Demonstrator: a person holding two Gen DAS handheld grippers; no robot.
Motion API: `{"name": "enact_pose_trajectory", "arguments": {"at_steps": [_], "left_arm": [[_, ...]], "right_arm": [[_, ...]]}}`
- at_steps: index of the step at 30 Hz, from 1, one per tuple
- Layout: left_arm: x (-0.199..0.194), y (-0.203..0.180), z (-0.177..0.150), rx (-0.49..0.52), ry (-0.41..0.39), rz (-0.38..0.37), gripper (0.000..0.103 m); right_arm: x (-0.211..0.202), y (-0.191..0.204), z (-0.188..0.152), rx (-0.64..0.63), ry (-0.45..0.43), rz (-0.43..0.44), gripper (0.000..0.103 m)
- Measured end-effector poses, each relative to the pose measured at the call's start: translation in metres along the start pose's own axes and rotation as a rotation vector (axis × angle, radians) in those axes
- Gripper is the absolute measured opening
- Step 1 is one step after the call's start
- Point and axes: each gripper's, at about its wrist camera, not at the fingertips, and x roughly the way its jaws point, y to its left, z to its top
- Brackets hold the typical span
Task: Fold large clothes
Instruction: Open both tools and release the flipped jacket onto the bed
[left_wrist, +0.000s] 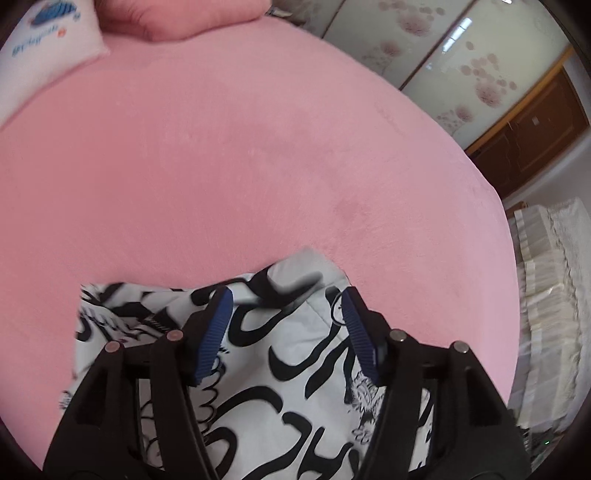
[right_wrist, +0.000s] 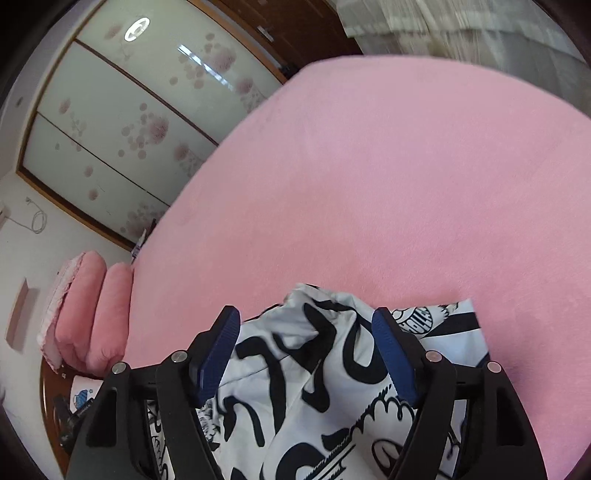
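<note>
A white garment with bold black graffiti print lies bunched on the pink bed, close to the near edge. My left gripper hovers over the garment's far edge, its blue pads wide apart with cloth showing below the gap and nothing pinched. In the right wrist view the same garment sits rumpled on the bed. My right gripper stands open above a raised fold, and its pads are clear of the cloth.
A white pillow with a blue print and a pink pillow lie at the bed's far end. Floral sliding wardrobe doors stand beyond the bed. White lace fabric lies off the bed's right edge. Pink pillows appear at left.
</note>
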Motion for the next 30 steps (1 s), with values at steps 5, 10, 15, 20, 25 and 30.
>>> {"name": "enact_pose_trajectory", "arguments": {"at_steps": [5, 10, 15, 20, 25, 30], "left_arm": [[-0.016, -0.009, -0.016, 0.088, 0.071, -0.051, 0.058], [-0.028, -0.014, -0.073, 0.197, 0.179, -0.143, 0.058], [-0.032, -0.028, -0.114, 0.285, 0.23, -0.218, 0.056], [-0.035, -0.031, -0.144, 0.227, 0.285, -0.315, 0.023], [-0.023, -0.033, -0.183, 0.235, 0.383, -0.321, 0.012], [0.009, -0.029, -0.224, 0.381, 0.457, -0.104, 0.008]], "right_arm": [[-0.027, 0.008, -0.015, 0.018, 0.025, 0.047, 0.075], [-0.042, 0.031, -0.044, -0.06, 0.077, 0.079, 0.074], [-0.033, 0.059, -0.079, -0.19, 0.178, 0.061, 0.049], [-0.022, 0.078, -0.117, -0.223, 0.269, 0.162, 0.032], [-0.001, 0.084, -0.173, -0.152, 0.433, 0.251, 0.015], [0.019, 0.093, -0.217, -0.282, 0.538, 0.181, 0.008]]}}
